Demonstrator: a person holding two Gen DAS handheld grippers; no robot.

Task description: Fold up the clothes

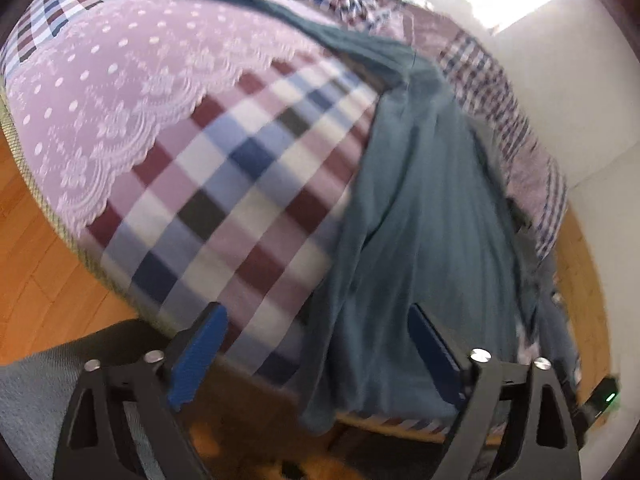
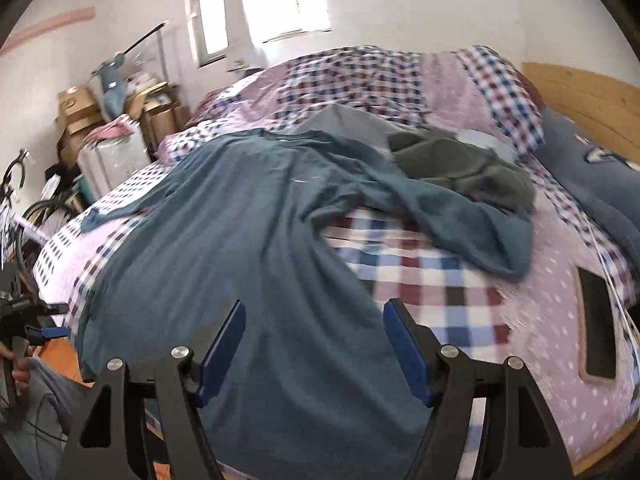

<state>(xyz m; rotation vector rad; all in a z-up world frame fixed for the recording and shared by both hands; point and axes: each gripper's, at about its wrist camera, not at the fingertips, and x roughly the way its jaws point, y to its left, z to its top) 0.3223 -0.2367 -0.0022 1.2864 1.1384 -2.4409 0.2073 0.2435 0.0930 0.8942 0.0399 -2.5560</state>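
Blue-grey shirt (image 2: 240, 216) spread over a checked bed, both grippers released above its near edge.

The shirt lies flat along the near part of the bed (image 2: 420, 280), its hem hanging over the edge and one sleeve trailing towards a crumpled dark grey garment (image 2: 464, 168) further back. The right gripper (image 2: 314, 344) hovers over the hem with its jaws spread, nothing between them. The left gripper (image 1: 316, 336) is likewise spread and empty, the shirt's draped edge (image 1: 416, 220) showing between its blue pads. A black phone (image 2: 598, 324) lies on the pink dotted cover to the right. Cardboard boxes (image 2: 76, 108) stand by the wall; any printing on them is too blurred to read. No other writing is legible.
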